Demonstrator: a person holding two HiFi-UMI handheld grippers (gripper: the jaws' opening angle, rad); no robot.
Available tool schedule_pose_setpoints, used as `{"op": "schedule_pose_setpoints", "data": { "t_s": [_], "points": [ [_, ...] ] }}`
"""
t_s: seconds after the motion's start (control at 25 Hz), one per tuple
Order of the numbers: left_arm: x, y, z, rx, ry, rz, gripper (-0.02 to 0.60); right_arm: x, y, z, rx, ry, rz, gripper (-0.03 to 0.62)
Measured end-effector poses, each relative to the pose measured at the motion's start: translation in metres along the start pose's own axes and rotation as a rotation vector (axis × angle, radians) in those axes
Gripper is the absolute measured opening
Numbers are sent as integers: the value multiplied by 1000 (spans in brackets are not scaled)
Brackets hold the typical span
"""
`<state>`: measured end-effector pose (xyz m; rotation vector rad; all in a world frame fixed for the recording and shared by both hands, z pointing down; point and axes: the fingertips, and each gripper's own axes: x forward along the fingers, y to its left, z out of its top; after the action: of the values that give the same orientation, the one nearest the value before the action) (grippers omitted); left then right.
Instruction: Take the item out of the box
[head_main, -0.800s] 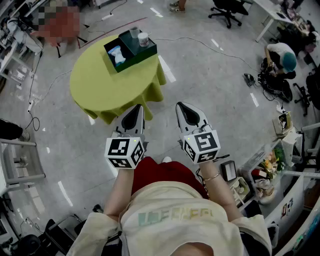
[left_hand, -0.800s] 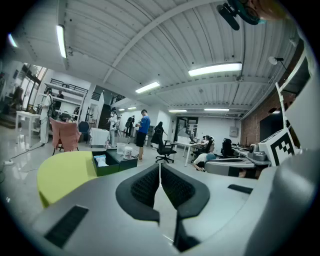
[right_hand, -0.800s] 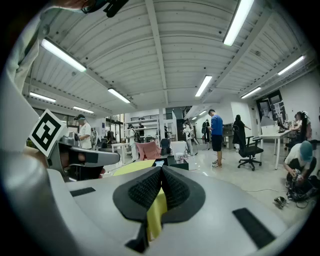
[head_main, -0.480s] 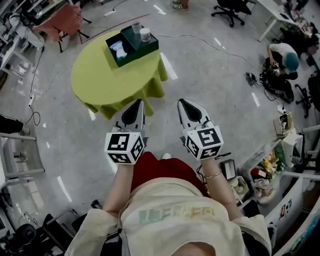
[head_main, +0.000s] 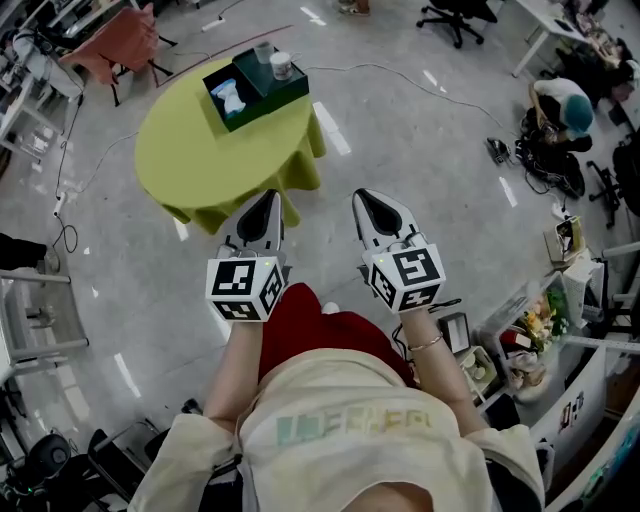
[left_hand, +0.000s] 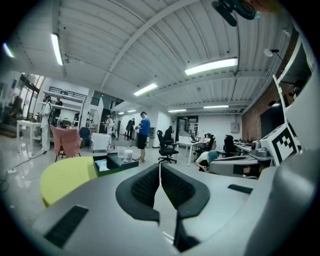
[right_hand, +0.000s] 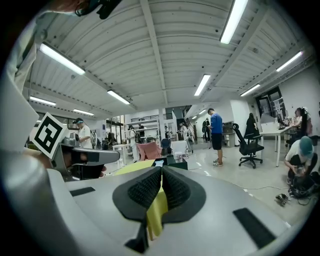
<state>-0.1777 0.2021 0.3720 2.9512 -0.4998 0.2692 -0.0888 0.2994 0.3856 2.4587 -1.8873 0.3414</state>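
Two grippers, the left gripper (head_main: 267, 196) and the right gripper (head_main: 361, 197), each bearing one marker cube. One round table (head_main: 205, 175). One box (head_main: 291, 96) on it. At the box: one white jar (head_main: 282, 67), one clear cup (head_main: 263, 51) and one packet (head_main: 229, 97). One crouching person (head_main: 558, 106) at far right.

Office-lab: desks (right_hand: 270, 132), swivel chairs (right_hand: 248, 142), floor cables (right_hand: 257, 188).

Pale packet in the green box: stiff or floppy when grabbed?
Probably floppy and light: the packet looks crumpled, with uneven edges. It lies flat in the box, so rolling seems unlikely. Slipperiness: too small to tell.
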Motion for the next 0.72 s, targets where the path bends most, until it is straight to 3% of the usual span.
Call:
{"op": "schedule_pose_setpoints", "data": {
  "t_s": [0.32, 0.52, 0.72],
  "points": [
    [19, 19, -1, -2, 16, 15, 29, 25, -11, 1, 10, 12, -12, 37],
    [46, 29, 2, 5, 19, -25, 29, 52, -22, -1, 17, 27, -20, 37],
    [78, 46, 2, -10, 27, -15, 29, 83, -36, 0, 26, 46, -7, 37]
  ]
}}
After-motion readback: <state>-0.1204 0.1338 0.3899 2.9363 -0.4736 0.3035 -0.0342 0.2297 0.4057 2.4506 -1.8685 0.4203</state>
